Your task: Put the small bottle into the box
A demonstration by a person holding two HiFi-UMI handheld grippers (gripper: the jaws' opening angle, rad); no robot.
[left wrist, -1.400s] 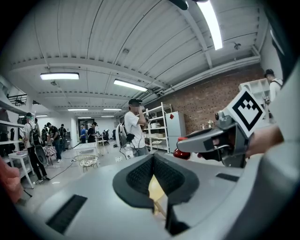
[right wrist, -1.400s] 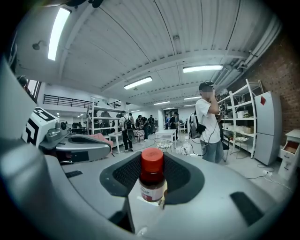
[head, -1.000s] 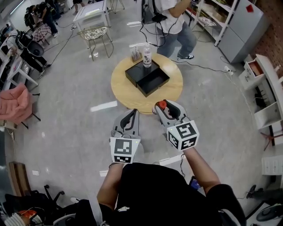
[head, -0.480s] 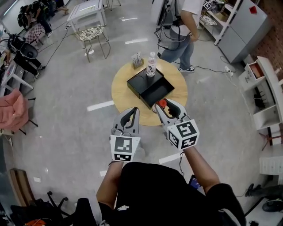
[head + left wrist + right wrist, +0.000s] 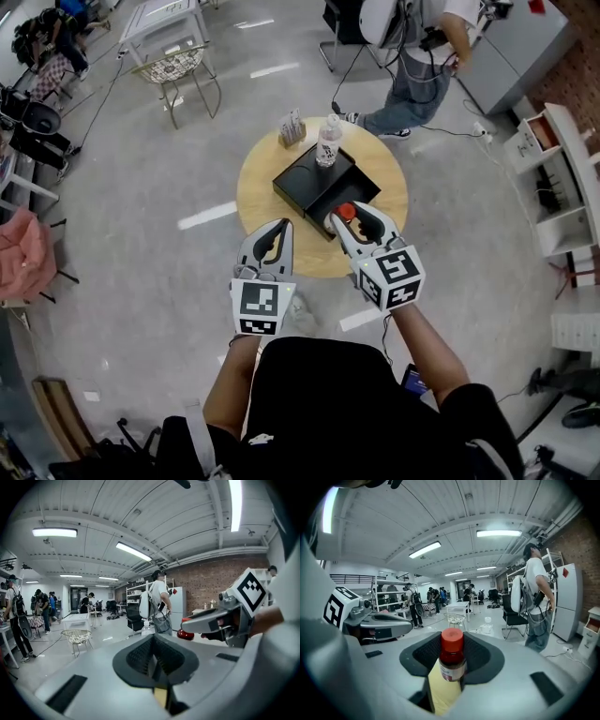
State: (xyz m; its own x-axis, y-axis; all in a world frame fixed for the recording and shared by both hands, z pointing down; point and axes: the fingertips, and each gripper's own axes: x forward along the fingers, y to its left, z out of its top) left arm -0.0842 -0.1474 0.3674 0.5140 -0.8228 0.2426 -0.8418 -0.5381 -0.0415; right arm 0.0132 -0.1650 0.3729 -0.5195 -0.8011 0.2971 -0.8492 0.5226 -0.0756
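Note:
The small brown bottle (image 5: 452,663) with a red cap stands upright between the pads of my right gripper (image 5: 453,667), which is shut on it. In the head view the small bottle (image 5: 345,212) shows its red cap at the tips of the right gripper (image 5: 350,221), just over the near edge of the open black box (image 5: 302,180) on the round wooden table (image 5: 265,202). My left gripper (image 5: 277,234) hangs over the table's near edge, left of the box, shut with nothing in it (image 5: 154,663).
A clear water bottle (image 5: 328,142) and a small card stand (image 5: 292,127) sit at the table's far side. A person (image 5: 422,52) stands beyond the table at the right. A wire chair (image 5: 173,67) is far left, white shelves (image 5: 562,178) at the right.
Both grippers and the camera have moved forward to the table, so the held bottle now reaches the box's near edge. The person behind has walked to the right.

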